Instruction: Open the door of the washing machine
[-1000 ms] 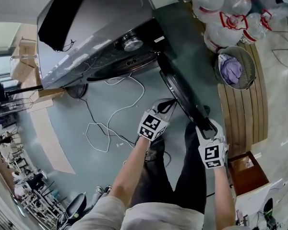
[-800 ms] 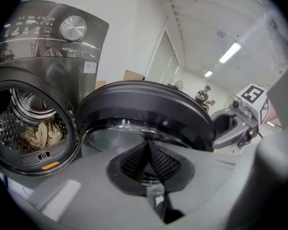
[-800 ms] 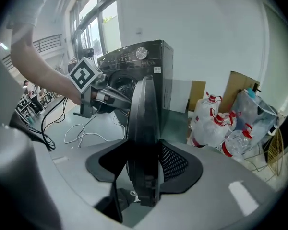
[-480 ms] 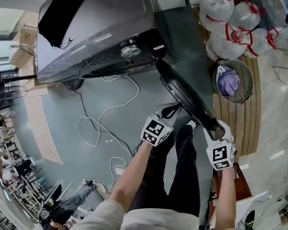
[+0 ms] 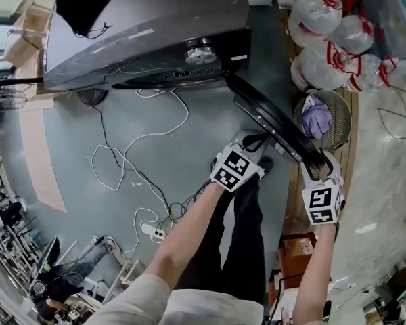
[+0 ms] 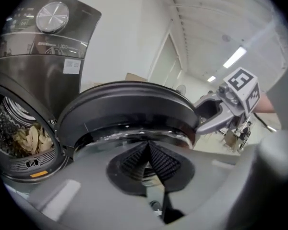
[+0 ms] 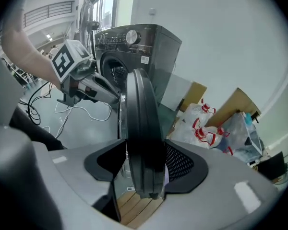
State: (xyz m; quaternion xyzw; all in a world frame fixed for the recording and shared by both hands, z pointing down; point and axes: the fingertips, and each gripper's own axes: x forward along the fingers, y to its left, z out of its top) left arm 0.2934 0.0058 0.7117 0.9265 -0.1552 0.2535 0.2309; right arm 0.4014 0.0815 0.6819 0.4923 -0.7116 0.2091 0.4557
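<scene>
The dark grey washing machine (image 5: 149, 39) stands at the top, its round door (image 5: 271, 124) swung far out towards me. In the right gripper view the door's rim (image 7: 141, 128) stands on edge between the jaws of my right gripper (image 7: 144, 171). Those jaws are opening and the pads sit just off the rim. In the head view my right gripper (image 5: 318, 164) is at the door's free end. My left gripper (image 5: 257, 141) is shut and empty, just in front of the door's inner face (image 6: 129, 109). The open drum (image 6: 24, 138) shows laundry inside.
White cables (image 5: 142, 147) and a power strip (image 5: 152, 230) lie on the floor to the left. A wire basket with purple cloth (image 5: 323, 117) and tied plastic bags (image 5: 331, 26) stand right of the door on wooden decking (image 5: 352, 147). My legs (image 5: 243, 249) are below.
The door has swung further out from the machine, and both grippers have moved to the right with it. The right gripper has rolled at the door's end.
</scene>
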